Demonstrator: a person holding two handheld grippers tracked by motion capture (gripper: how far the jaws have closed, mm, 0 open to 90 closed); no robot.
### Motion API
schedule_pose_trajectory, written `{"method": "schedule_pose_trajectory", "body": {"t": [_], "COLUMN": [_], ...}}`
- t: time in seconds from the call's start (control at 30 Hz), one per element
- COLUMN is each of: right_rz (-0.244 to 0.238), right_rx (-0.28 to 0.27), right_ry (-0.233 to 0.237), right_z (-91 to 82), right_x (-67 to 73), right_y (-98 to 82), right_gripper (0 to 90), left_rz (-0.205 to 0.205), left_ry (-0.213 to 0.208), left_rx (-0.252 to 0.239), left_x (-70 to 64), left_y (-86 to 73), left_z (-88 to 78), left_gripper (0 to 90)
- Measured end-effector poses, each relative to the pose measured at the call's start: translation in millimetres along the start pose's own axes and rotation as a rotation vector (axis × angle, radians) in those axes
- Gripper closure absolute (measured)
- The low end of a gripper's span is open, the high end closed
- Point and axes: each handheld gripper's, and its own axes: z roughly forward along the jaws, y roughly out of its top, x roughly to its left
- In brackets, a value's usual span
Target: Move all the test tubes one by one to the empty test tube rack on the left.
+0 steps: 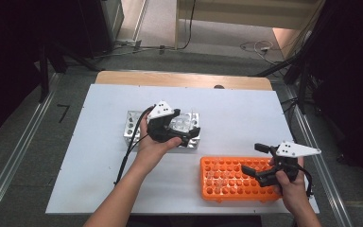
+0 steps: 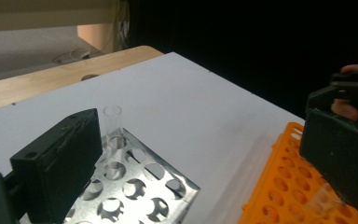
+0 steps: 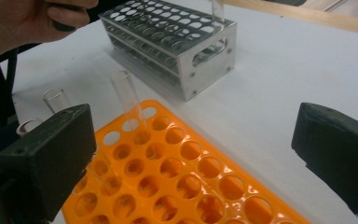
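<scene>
White board (image 1: 246, 118) covers the table in the high view, with a strip of bare wood along its far edge. A metal rack (image 1: 137, 124) sits at the frame's centre left, and an orange rack (image 1: 227, 182) lies at lower right, near the board's front edge. The left gripper (image 1: 191, 136) hovers over the metal rack's right end, hiding part of it, jaws spread with nothing between them. The right gripper (image 1: 255, 161) hangs above the orange rack's right end, jaws likewise apart and empty.

From the left gripper view, the perforated metal rack (image 2: 140, 186) fills the lower middle, and a clear glass tube (image 2: 113, 122) stands upright in a hole at its far corner, just beyond the left jaw. Both jaws stand wide at the frame's edges, touching nothing. The orange rack (image 2: 279, 186) shows at lower right, with the other hand (image 2: 354, 105) above it.

In the right gripper view, the orange rack (image 3: 182, 177) spreads across the bottom. One glass tube (image 3: 129, 105) leans in a hole near its far end; two more tubes (image 3: 56, 100) rise at left, partly behind the left jaw. The metal rack (image 3: 177, 42) stands at upper centre, a tube (image 3: 217, 10) in its far corner. The jaws are wide apart and empty.
</scene>
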Motion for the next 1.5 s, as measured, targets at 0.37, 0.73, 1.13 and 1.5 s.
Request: {"method": "schedule_pose_trajectory", "body": {"t": [0.37, 0.73, 1.13, 1.5], "right_rz": [0.012, -0.013, -0.094, -0.124], "right_rx": [0.042, 0.128, 0.221, 0.255], "right_ry": [0.143, 0.186, 0.184, 0.149], "right_z": [8.9, 19.1, 35.0, 41.4], "right_x": [5.5, 21.0, 35.7, 42.2], "right_y": [-13.9, -23.1, -23.8, -23.5], "right_gripper": [13.0, 38.3, 61.5, 69.4], "left_rz": [0.018, 0.028, 0.021, 0.021], "left_ry": [-0.042, -0.086, -0.087, -0.086], "left_rx": [-0.008, 0.01, 0.017, 0.021], "left_x": [-22.0, -37.8, -37.0, -38.3], "left_y": [-16.4, -25.8, -28.1, -28.0], "left_z": [-26.1, -29.4, -28.2, -27.6], "left_gripper": [0.0, 0.0, 0.0, 0.0]}}
